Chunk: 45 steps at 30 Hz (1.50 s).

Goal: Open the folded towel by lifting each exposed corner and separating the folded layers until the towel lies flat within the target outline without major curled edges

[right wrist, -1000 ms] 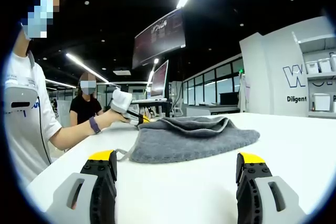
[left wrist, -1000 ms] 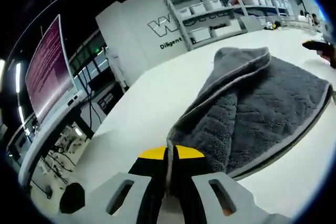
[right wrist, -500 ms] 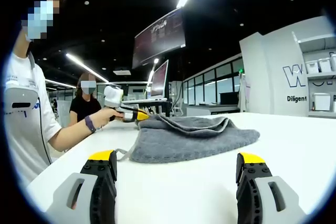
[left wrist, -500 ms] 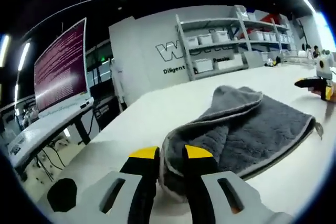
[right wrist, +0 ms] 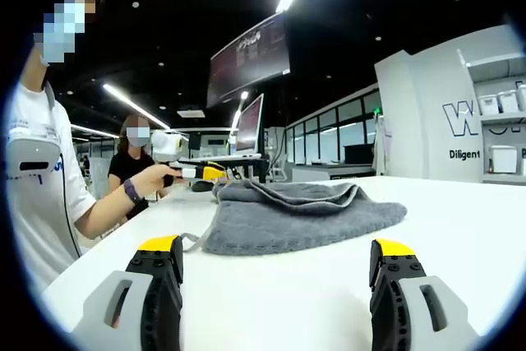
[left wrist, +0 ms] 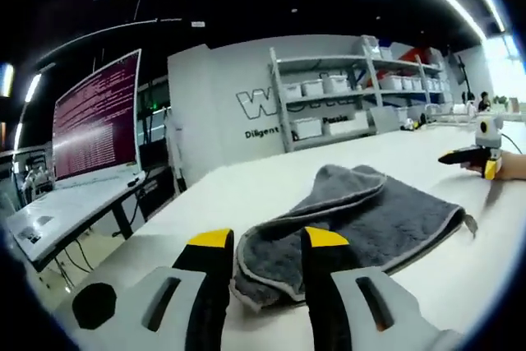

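Grey terry cloth, edged with a lighter hem, forms the folded towel [left wrist: 353,219], which is laid on the white table [left wrist: 246,182] with its layers not yet separated. In the left gripper view the towel is seen from its near corner: that corner sits between the two yellow-tipped jaws of the left gripper [left wrist: 267,240], which are spread apart with a gap on either side of the cloth, so nothing is clamped. A raised fold is seen toward 12 o'clock of the towel, and a small loop tag hangs at its 3 o'clock corner. The right gripper [left wrist: 472,158] is seen in this view at 3 o'clock, held in a hand just above the table and well apart from the towel.

In the right gripper view the towel [right wrist: 304,215] is presented side-on, as a low mound at the centre. The right gripper [right wrist: 275,265] is held wide open, with bare table between its jaws and the towel beyond their tips. At 10 o'clock the left gripper [right wrist: 197,172] is seen in the person's hand [right wrist: 152,178], its tip just beside the towel's far edge; contact cannot be determined. A second person [right wrist: 131,162] is seen behind.

Shelving [left wrist: 353,100], a lettered wall and a monitor [left wrist: 94,121] are seen in the left gripper view.
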### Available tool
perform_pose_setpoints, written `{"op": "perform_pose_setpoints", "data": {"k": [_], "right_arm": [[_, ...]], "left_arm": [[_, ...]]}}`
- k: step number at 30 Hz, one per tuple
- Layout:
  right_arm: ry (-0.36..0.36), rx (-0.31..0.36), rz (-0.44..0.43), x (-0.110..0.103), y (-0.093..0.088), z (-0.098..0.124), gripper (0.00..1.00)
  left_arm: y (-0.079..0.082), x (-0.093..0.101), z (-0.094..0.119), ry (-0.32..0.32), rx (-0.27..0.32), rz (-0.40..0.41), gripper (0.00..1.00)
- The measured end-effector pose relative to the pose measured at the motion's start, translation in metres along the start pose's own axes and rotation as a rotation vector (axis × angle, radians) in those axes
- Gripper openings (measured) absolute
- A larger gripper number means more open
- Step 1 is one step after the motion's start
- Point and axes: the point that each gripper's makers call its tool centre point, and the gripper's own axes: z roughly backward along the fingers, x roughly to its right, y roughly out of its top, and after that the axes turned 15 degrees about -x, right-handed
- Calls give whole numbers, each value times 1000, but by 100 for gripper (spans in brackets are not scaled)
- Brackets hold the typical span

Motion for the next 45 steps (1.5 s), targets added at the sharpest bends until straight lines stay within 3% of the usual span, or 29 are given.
{"op": "perform_pose_setpoints", "data": {"k": [10, 14, 24, 36, 45], "right_arm": [[1, -1, -1, 0, 0, 0, 96], [3, 4, -5, 0, 0, 0, 96], [4, 5, -9, 0, 0, 0, 96], [-12, -7, -21, 2, -2, 4, 97], [-48, -29, -18, 4, -6, 5, 98]], "left_arm": [[-2, 15, 26, -43, 10, 17, 54], [-12, 18, 32, -36, -21, -10, 60], [-35, 28, 50, -87, -81, -19, 79], [-48, 30, 74, -159, -85, -34, 93], [-51, 31, 73, -241, -45, -52, 98]]}}
